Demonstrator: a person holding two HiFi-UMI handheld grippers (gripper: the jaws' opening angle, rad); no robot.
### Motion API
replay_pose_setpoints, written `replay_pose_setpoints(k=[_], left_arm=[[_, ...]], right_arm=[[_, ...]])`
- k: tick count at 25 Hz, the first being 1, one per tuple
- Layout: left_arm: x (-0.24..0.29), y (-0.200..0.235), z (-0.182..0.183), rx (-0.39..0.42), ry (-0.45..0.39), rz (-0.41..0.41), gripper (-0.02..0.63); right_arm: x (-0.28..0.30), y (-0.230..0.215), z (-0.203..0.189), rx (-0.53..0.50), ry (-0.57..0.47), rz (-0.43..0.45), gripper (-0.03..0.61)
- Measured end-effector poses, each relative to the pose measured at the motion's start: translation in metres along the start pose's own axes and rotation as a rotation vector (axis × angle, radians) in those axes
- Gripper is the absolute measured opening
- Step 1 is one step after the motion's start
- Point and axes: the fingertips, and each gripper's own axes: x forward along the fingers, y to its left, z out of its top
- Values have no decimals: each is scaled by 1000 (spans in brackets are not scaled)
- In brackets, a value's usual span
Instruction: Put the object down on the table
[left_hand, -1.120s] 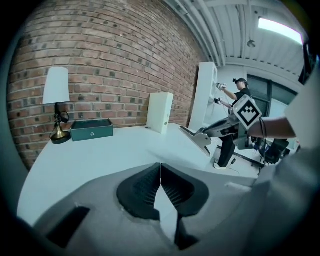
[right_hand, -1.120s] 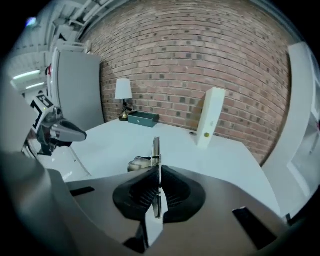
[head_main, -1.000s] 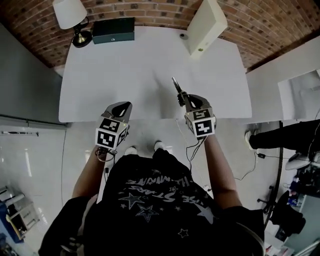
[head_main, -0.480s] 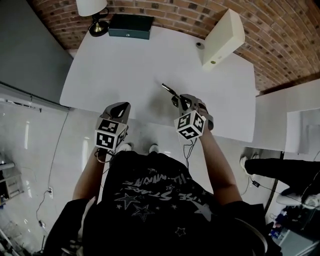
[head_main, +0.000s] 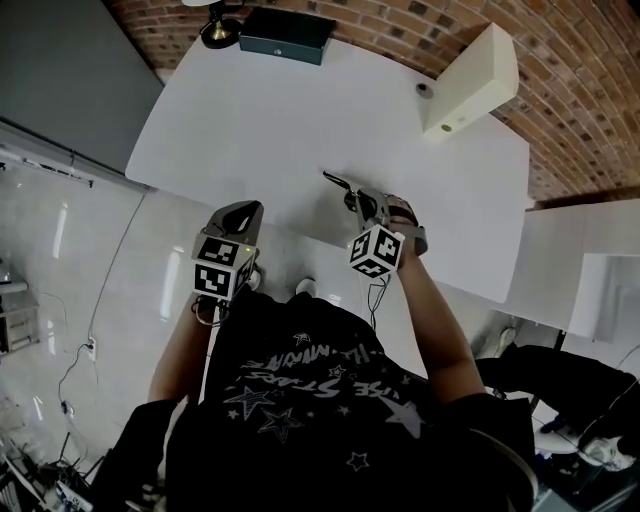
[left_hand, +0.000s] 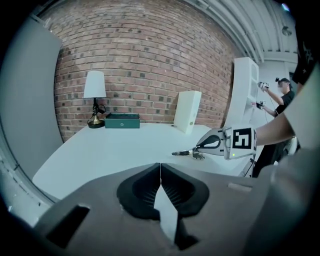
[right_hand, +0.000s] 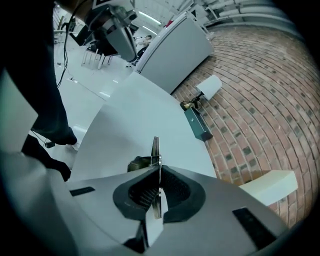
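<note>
Metal, thin and dark, the object (head_main: 338, 184) is pinched in the right gripper (head_main: 358, 200) near the centre of the head view, over the near edge of the table (head_main: 250, 110). Its long axis runs straight out from the jaws toward the upper left of that frame, roughly level with the tabletop. In the right gripper view it stands edge-on between the pads, which are pressed against its flat sides; most of its length projects beyond the tips. No view shows whether its far end touches the table. Setting it down will probably need only a short descent, then release. The left gripper (head_main: 240, 215), jaws pressed together and empty, hangs at centre left, short of the table edge and well apart from the object.
</note>
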Motion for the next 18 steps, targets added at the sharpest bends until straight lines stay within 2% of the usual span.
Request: replay_pose_setpoints(k=[6,11,18], left_arm=[[-4,-8,-3,-34,-1,34,20],[-6,-14,-8,-31,-3,50,20],[-9,-18,-12,-25,1,67,20]], right_arm=[[8,11,-8,-54,1,3,9],[8,20,-11,-101,-2,-16,11],[10,24,-9,-93,-6,-57,14]])
